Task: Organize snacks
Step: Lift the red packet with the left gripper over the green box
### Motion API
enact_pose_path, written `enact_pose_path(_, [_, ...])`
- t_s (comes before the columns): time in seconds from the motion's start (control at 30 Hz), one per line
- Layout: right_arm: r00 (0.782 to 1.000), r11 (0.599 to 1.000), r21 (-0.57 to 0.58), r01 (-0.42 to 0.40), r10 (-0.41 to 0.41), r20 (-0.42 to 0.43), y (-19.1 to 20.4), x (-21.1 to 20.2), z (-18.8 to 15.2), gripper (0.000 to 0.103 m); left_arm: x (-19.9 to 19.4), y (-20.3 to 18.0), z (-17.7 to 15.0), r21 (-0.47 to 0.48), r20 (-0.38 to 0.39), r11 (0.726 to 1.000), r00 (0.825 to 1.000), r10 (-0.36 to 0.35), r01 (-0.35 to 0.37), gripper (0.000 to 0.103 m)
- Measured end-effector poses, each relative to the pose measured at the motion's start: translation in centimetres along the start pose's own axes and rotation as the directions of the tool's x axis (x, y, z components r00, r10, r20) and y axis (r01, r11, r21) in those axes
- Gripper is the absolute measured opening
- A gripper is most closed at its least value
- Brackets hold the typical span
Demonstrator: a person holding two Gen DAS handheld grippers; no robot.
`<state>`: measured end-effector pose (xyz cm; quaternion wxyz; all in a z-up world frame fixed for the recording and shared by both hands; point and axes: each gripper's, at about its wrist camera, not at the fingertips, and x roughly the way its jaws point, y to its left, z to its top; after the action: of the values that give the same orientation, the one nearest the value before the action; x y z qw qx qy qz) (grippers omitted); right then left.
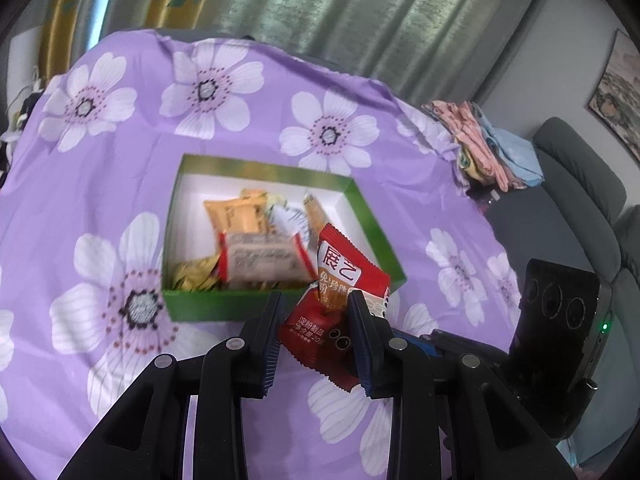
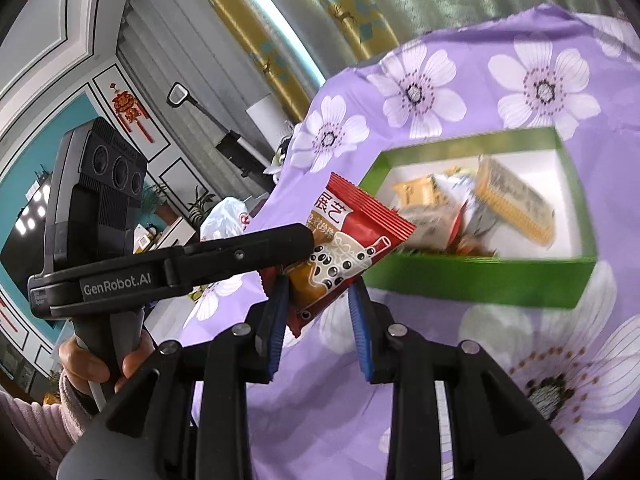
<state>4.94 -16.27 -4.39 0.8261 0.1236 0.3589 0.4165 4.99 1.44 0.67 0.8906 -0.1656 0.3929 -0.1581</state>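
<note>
Holding a red snack packet (image 1: 338, 312) between them, both grippers hang above the purple flowered cloth (image 1: 120, 152). In the left wrist view the left gripper (image 1: 316, 320) has its jaws pressed in on the packet's lower half; the packet tilts up toward 1 o'clock, its top corner overlapping the near right corner of the green box (image 1: 224, 306). In the right wrist view the right gripper (image 2: 318, 304) pinches the same packet (image 2: 352, 240) from below, while the left gripper's black finger (image 2: 256, 252) comes in from 9 o'clock and clamps its left edge. A hand (image 2: 100, 360) grips that tool's handle at 8 o'clock. The box (image 2: 480, 284) sits at 2 o'clock, open, with orange and pale wrapped snacks (image 2: 512, 204) heaped inside. Folded clothes (image 1: 488, 148) lie at the cloth's edge at 2 o'clock in the left view.
</note>
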Motion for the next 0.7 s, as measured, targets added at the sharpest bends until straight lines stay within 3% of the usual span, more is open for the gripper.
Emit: enact_pose_path(0.7, [0.997, 0.998, -0.013, 0.061, -0.060, 0.047, -4.5, 0.7, 4.6, 0.030, 5.1, -0.9, 5.3, 0.036, 0.010, 0.999, 1.000, -0.020, 0.019, 0.032])
